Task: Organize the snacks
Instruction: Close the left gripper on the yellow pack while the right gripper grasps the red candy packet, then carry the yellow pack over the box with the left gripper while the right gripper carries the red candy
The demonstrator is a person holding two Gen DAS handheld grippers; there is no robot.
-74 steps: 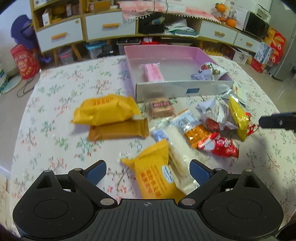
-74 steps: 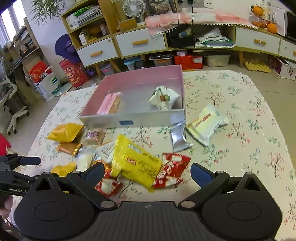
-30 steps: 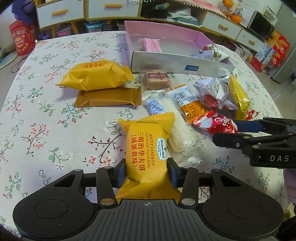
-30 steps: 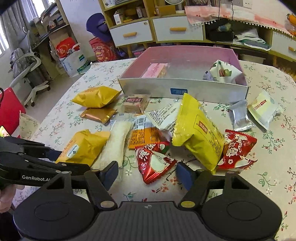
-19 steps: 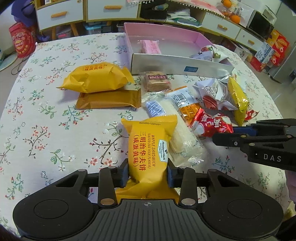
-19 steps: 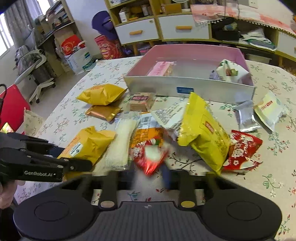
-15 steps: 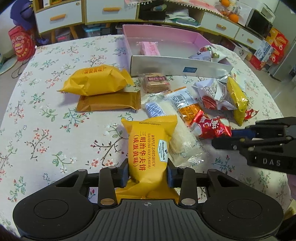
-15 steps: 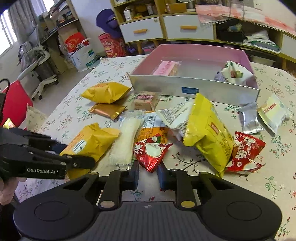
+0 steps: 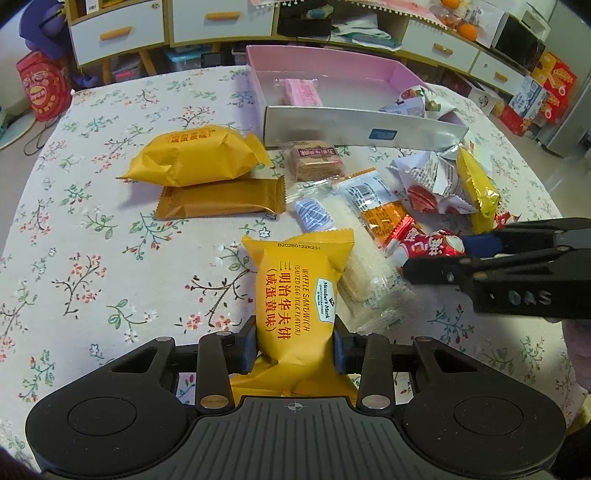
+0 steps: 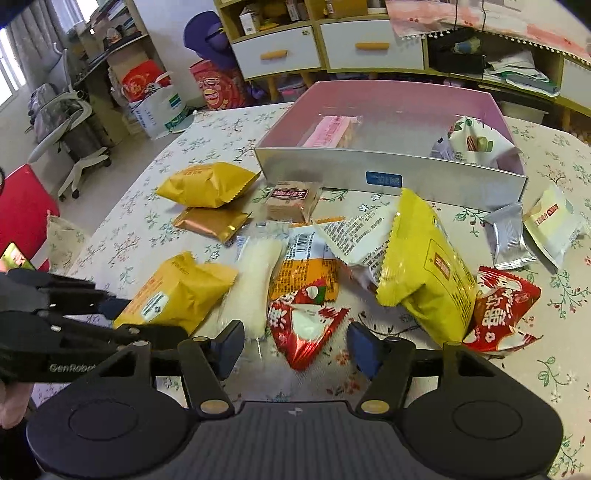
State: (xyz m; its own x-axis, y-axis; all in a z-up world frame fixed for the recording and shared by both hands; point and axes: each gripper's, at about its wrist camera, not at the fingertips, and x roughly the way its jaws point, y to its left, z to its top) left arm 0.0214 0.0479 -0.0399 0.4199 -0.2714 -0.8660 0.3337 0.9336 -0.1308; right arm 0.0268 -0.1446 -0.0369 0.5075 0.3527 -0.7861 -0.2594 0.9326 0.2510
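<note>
the left gripper [image 9: 294, 350] is clamping a puffy yellow wafer pack [image 9: 297, 291] with red lettering above the floral table [image 9: 92, 258], while the right gripper [image 10: 295, 349] is opening around a crinkled red wrapper [image 10: 304, 328].

A white and yellow wooden drawer cabinet [image 10: 325, 48] spans the upper frame; a purple plush figure [image 10: 207, 33] stands upper left; a grey office chair [image 10: 70, 125] at far left; oranges [image 9: 460, 27] upper right.
</note>
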